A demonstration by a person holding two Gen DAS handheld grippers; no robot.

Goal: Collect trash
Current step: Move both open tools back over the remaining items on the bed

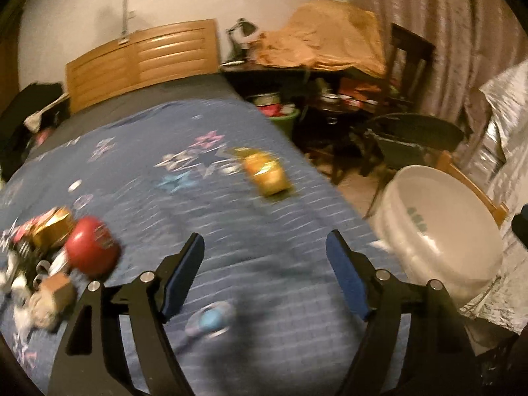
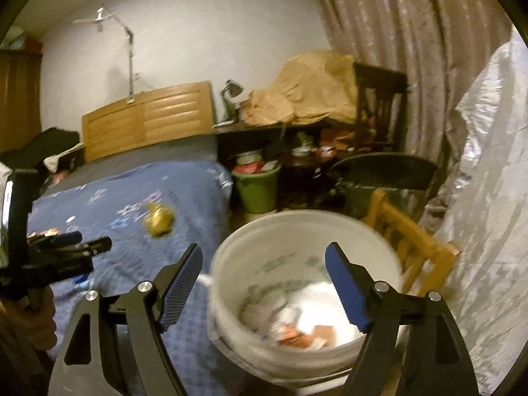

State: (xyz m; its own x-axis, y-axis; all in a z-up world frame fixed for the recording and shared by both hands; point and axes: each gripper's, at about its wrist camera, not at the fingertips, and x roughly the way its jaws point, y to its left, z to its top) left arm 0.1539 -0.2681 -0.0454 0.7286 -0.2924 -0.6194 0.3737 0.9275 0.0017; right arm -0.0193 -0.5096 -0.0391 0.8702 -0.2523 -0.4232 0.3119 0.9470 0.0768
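My left gripper [image 1: 265,274] is open and empty above the blue bedspread [image 1: 198,198]. A pile of trash lies to its left: a red round lid [image 1: 90,250], a gold wrapper [image 1: 52,227] and crumpled paper [image 1: 49,300]. A yellow wrapper [image 1: 267,171] lies farther up the bed, and a small blue item [image 1: 211,320] lies just below the fingers. A white bucket [image 1: 442,231] stands beside the bed on the right. My right gripper [image 2: 264,283] is open and empty over that bucket [image 2: 231,254], which holds white paper and orange scraps [image 2: 297,333]. The left gripper [image 2: 66,247] shows at the left edge.
A wooden headboard [image 1: 142,56] stands at the far end of the bed. A green bucket [image 2: 257,188], a dark desk under brown paper [image 2: 307,95], a dark chair [image 2: 379,171] and a wooden chair [image 2: 412,241] crowd the floor. Silver foil sheeting [image 2: 488,181] hangs at right.
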